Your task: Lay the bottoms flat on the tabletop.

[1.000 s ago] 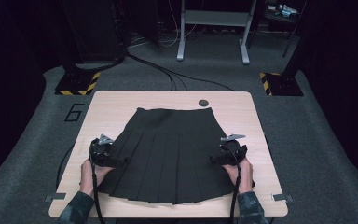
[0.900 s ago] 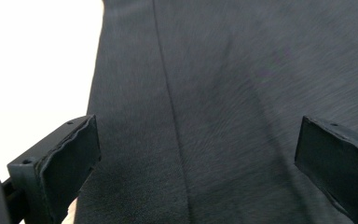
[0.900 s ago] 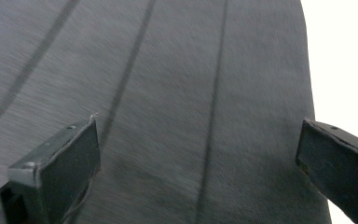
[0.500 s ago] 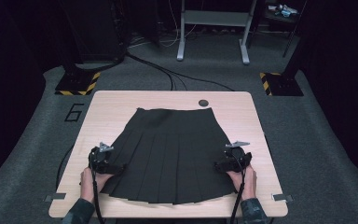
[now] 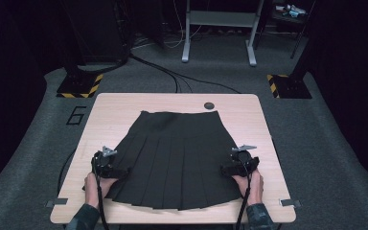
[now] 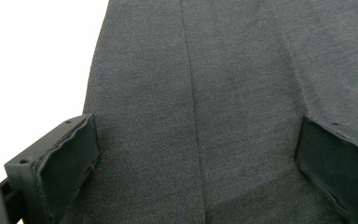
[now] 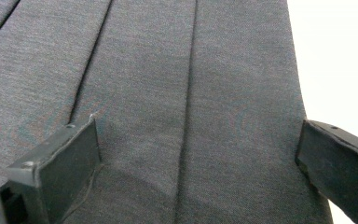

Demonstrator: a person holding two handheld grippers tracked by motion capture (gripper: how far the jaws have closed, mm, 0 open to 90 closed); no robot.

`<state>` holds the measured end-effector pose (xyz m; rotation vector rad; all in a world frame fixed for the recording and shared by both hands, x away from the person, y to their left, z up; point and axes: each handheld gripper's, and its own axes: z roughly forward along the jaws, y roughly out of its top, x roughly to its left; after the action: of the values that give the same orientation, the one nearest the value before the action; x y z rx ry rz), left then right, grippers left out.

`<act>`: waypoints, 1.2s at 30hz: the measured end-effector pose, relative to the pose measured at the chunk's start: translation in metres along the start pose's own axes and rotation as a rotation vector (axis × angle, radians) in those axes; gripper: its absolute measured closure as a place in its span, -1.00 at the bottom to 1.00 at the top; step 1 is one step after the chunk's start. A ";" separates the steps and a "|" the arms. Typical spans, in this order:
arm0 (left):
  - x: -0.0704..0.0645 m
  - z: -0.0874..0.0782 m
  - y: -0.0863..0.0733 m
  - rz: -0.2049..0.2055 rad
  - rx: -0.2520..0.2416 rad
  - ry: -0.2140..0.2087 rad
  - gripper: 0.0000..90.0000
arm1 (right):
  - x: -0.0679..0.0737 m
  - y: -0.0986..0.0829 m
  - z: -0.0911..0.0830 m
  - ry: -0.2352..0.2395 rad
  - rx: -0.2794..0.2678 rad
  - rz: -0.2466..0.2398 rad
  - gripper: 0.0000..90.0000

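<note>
My left gripper (image 6: 196, 154) has its jaws spread wide, one black pad (image 6: 70, 158) near the skirt's left border and the other over the cloth further in; nothing is pinched between them. Dark pleated fabric runs between the jaws, with a pleat line running up the middle, and the bright table shows past the cloth's edge on the left of that view. My right gripper (image 7: 196, 154) is spread just as wide, holding nothing, its pads (image 7: 65, 163) straddling two pleat lines, with the skirt's right edge and pale table beyond it on the right.

From the high view, my left gripper (image 5: 106, 164) sits at the skirt's near left side, over its edge, with my left hand (image 5: 96, 184) behind it. My right gripper (image 5: 238, 163) sits at the near right side, over the matching edge, my right hand (image 5: 252, 184) behind it. The two are well apart, level with each other.

The black pleated skirt (image 5: 175, 158) lies flat and spread in the middle of the wooden table (image 5: 110, 110), waistband at the far end, the wider hem fanned out towards me near the table's near edge. A small dark round disc (image 5: 209, 105) lies on the table just beyond the waistband's right end. On the grey floor to the left of the table a painted number six (image 5: 76, 115) is marked.
</note>
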<state>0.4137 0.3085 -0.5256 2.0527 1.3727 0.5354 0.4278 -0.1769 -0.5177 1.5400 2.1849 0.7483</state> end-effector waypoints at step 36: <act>0.023 0.054 0.062 -0.007 0.012 0.006 -1.00 | -0.039 0.062 0.043 -0.020 0.045 0.041 -1.00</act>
<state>0.4982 0.2985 -0.5231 2.0567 1.3890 0.5320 0.5124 -0.1882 -0.5141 1.6124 2.1753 0.6977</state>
